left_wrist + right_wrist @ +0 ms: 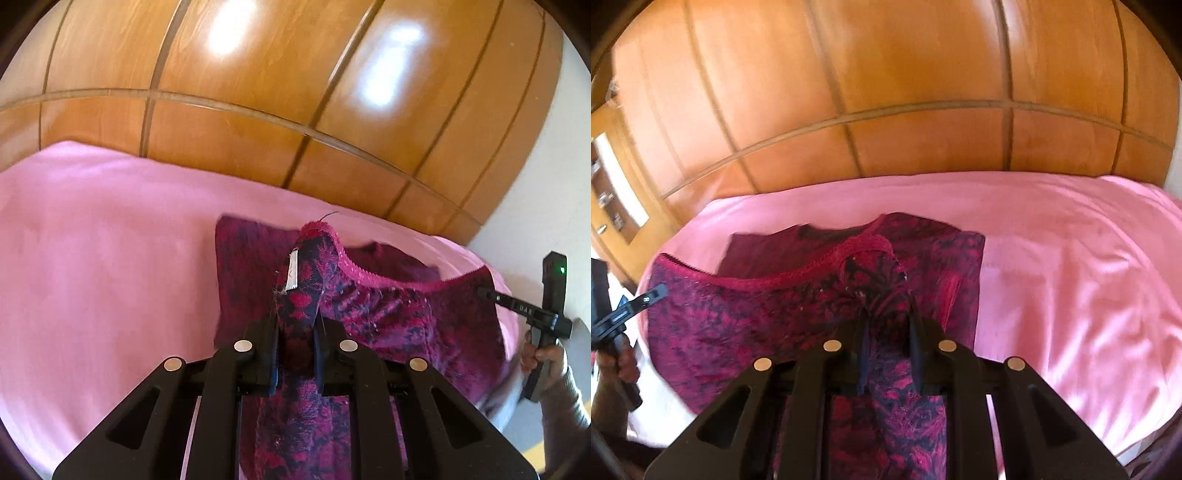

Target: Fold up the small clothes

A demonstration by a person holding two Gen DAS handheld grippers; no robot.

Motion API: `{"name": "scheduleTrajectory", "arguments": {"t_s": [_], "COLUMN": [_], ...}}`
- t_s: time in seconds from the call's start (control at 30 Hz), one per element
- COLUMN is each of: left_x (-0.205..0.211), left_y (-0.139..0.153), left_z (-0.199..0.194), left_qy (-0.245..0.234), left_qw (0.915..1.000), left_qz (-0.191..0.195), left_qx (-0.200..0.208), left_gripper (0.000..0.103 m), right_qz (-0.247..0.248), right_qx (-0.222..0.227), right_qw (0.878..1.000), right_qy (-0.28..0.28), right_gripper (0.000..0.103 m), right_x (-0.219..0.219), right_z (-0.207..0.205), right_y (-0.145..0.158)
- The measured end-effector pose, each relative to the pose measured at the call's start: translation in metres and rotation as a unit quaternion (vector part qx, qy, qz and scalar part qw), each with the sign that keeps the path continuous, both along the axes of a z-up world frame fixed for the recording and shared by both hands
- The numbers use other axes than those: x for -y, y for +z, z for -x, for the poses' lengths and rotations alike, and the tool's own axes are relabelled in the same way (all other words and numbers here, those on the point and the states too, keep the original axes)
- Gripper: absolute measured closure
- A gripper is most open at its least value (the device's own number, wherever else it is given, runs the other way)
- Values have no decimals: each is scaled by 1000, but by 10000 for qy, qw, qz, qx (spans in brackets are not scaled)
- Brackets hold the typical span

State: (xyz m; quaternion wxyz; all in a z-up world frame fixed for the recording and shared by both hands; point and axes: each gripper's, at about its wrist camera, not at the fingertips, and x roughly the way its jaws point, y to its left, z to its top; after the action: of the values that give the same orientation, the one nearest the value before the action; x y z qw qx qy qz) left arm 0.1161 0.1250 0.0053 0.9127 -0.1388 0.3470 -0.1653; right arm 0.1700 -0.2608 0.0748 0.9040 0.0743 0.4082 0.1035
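Garment (pixel 388 306) in magenta print hangs lifted over the pink bed (pixel 92 240), both grippers' jaws pinching its edge, so folding seems barely started.

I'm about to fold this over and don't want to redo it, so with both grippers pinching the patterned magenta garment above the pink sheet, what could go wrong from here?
1. The left gripper and right gripper each pinch only a narrow bunch of the garment; a tug apart could pull the fabric free.
2. A darker folded piece lies partly under the hanging cloth; dragging could shift it.
3. The work sits near the edge of the pink sheet, so a dropped side might slide off.
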Motion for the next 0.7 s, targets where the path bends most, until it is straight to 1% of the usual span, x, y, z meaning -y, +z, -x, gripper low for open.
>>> {"name": "scheduleTrajectory", "arguments": {"t_s": [0.13,0.2,0.27,0.37,0.47,0.5,0.57,0.63,0.7], "left_x": [8,13,18,20,20,20,20,18,16], "left_y": [-2,-3,-7,-15,-29,-37,-55,-73,-83], "left_z": [-54,-74,-101,-129,-156,-166,-182,-193,-195], "left_qy": [234,309,379,465,578,624,658,705,732], "left_qw": [9995,9988,9977,9963,9942,9926,9890,9856,9854], "left_qz": [-225,-377,-534,-662,-730,-810,-820,-857,-808], "left_qx": [-53,-68,-147,-287,-530,-659,-1041,-1278,-1309], "left_gripper": [91,91,91,91,91,91,91,91,91], "right_qz": [50,57,172,296,379,415,434,326,178], "right_qx": [30,46,70,-34,-202,-300,-541,-827,-885], "right_qw": [9992,9986,9980,9968,9954,9946,9930,9911,9907], "right_qy": [-404,-516,-601,-745,-861,-900,-959,-994,-1021], "right_gripper": [87,87,87,87,87,87,87,87,86], "right_x": [3,2,1,1,3,4,8,14,18], "right_z": [-50,-70,-86,-116,-138,-146,-157,-166,-169], "right_y": [-10,-12,-16,-28,-45,-53,-69,-90,-96]}}
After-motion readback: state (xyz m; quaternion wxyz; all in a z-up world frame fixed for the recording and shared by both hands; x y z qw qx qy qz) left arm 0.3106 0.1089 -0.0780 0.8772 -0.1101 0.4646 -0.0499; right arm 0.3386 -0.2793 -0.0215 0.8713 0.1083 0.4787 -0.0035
